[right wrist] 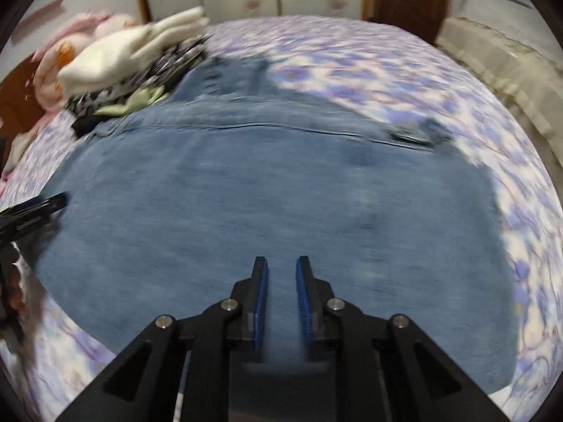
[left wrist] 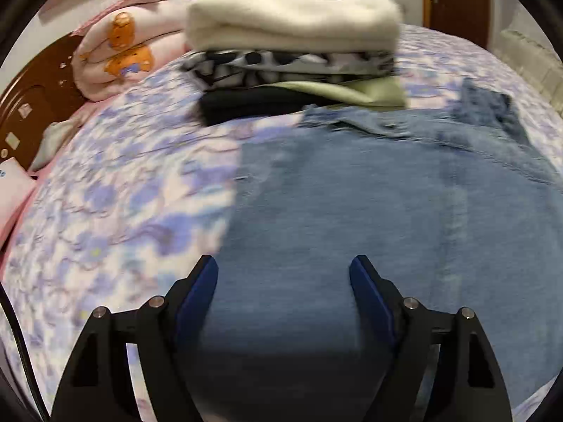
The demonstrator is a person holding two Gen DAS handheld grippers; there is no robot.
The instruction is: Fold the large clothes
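Denim garment (right wrist: 267, 190) lay flat on my bed (right wrist: 387, 70); folded stack (left wrist: 292, 52) crowded twelve o'clock. Left gripper (left wrist: 283, 270) gaped wide, right gripper (right wrist: 281, 270) narrow, both empty.

motion-blurred denim garment (right wrist: 267, 190), folded stack (left wrist: 292, 52) soft-edged, bedspread (right wrist: 387, 63) smeared

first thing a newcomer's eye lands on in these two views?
The big blue denim garment, spread flat across the floral bedspread and filling both views. Next, the stack of folded clothes at the far side of the bed, cream piece on top, beside a pink quilt. Both claws are open over the denim: left claw wide, right claw narrow.
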